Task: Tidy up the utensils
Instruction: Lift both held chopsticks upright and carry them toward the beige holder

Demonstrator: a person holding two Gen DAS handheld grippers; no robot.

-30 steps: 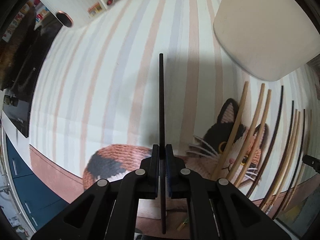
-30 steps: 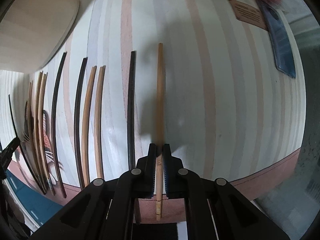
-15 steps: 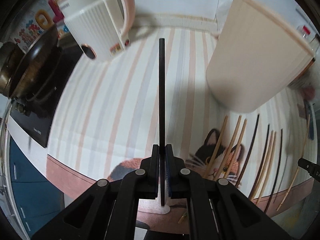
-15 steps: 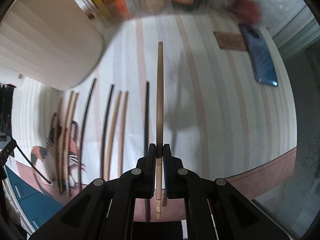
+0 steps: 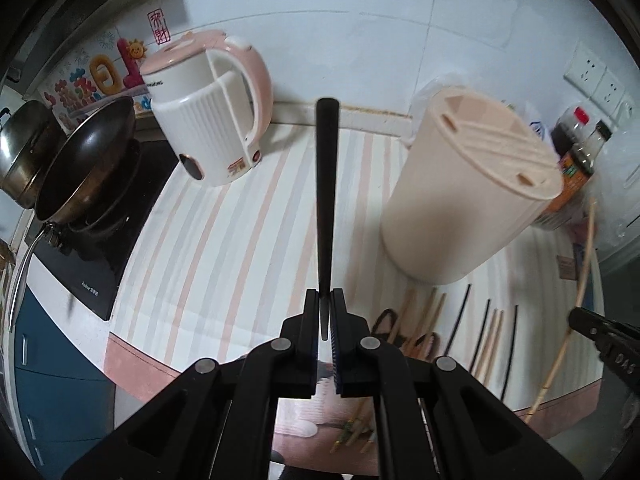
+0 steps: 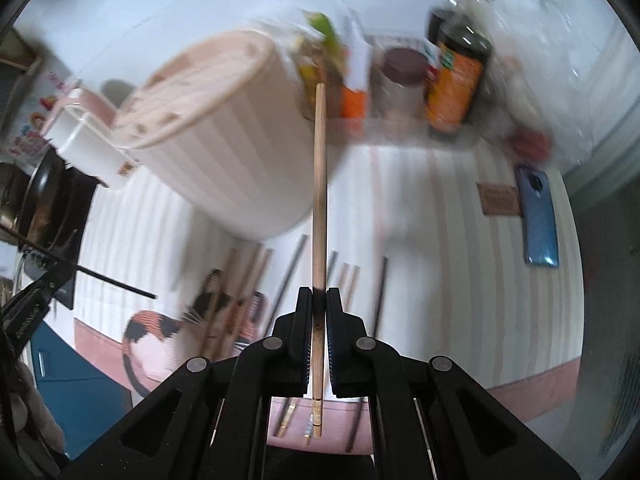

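Note:
My left gripper (image 5: 325, 300) is shut on a black chopstick (image 5: 326, 184) that points up and forward, lifted above the striped mat. My right gripper (image 6: 319, 300) is shut on a light bamboo chopstick (image 6: 319, 184), also lifted. The cream utensil holder (image 5: 468, 196) with a slotted lid stands right of the black chopstick; in the right wrist view the holder (image 6: 224, 148) is left of the bamboo one. Several black and bamboo chopsticks (image 5: 484, 332) lie in a row on the mat below the holder; they also show in the right wrist view (image 6: 348, 276).
A pink and white kettle (image 5: 212, 112) stands at the back left, with a wok (image 5: 84, 160) on a cooktop beside it. Sauce bottles (image 6: 452, 76) stand behind the holder. A blue phone (image 6: 540, 216) lies on the mat at the right.
Both grippers have risen and tilted up from the mat, each with its chopstick. The views now take in the holder's top, the kettle and the back wall.

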